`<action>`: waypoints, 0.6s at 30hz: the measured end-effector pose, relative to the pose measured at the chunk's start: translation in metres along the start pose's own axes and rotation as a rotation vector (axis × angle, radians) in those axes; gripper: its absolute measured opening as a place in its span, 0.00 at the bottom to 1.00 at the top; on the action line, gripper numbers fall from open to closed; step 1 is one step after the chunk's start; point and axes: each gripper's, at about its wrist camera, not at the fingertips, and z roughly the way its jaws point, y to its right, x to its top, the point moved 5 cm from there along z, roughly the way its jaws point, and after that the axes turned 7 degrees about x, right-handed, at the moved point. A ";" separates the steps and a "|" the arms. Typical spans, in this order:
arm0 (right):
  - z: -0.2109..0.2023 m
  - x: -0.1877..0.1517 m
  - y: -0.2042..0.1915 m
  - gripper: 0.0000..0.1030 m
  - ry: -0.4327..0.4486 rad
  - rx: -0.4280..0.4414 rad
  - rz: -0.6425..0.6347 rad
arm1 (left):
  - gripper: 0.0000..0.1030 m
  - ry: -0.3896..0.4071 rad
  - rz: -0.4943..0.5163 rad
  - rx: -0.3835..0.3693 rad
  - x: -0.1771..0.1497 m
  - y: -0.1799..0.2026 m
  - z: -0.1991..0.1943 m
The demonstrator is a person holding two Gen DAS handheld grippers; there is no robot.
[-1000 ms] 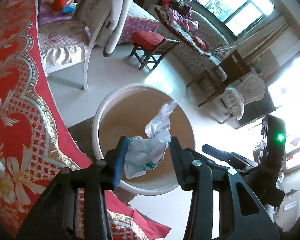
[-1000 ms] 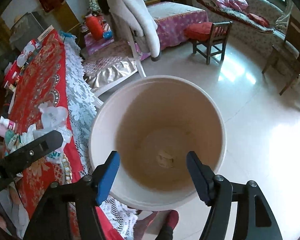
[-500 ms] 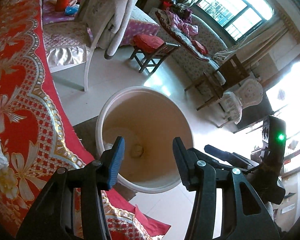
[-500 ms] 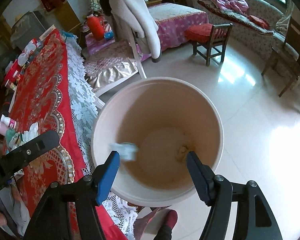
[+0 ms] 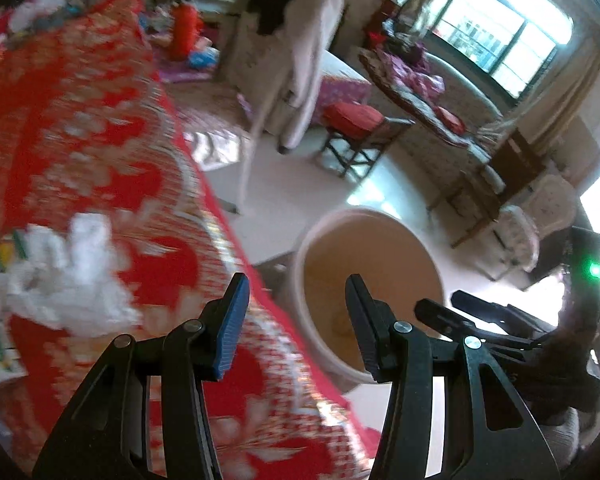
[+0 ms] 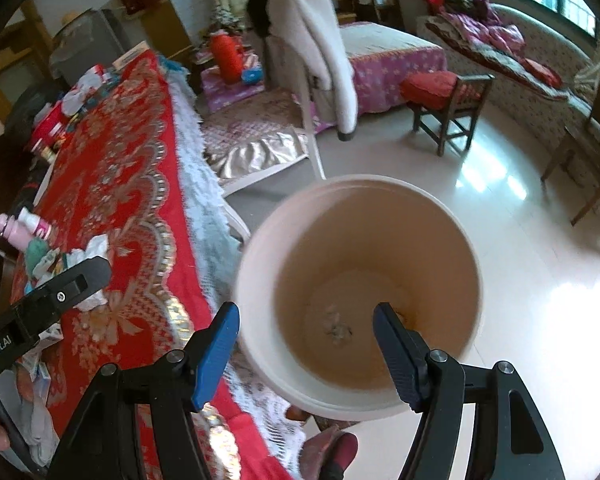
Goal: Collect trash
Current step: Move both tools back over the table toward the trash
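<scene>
Tablecloth (image 5: 80, 128) tissue (image 5: 72, 276) left of (outside) fingers (image 5: 232, 320)

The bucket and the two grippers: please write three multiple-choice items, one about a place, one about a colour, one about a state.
1. Where does the bucket stand?
A. on the floor beside the table
B. on the table
C. on a chair

2. What is the main colour of the tablecloth?
A. green
B. red
C. black

3. What is between the jaws of the left gripper?
A. a plastic wrapper
B. a bottle
C. nothing

Answers: 1 A, the bucket is on the pale floor by the hanging cloth edge. 2 B, red with gold patterns. 3 C, the jaws stand apart with only cloth and bucket behind; crumpled white trash lies on the table.
</scene>
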 end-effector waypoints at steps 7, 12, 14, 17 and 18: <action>0.010 0.011 -0.059 0.65 0.011 0.057 -0.093 | 0.47 0.085 -0.041 0.140 0.002 -0.055 -0.033; 0.017 0.017 -0.106 0.65 0.021 0.102 -0.169 | 0.47 0.122 -0.085 0.211 0.000 -0.097 -0.057; 0.021 0.019 -0.125 0.65 0.022 0.122 -0.195 | 0.47 0.133 -0.105 0.236 -0.002 -0.114 -0.067; 0.027 0.020 -0.155 0.65 0.021 0.155 -0.232 | 0.47 0.148 -0.145 0.280 -0.007 -0.143 -0.082; 0.029 0.021 -0.166 0.65 0.019 0.167 -0.246 | 0.47 0.152 -0.160 0.296 -0.009 -0.155 -0.087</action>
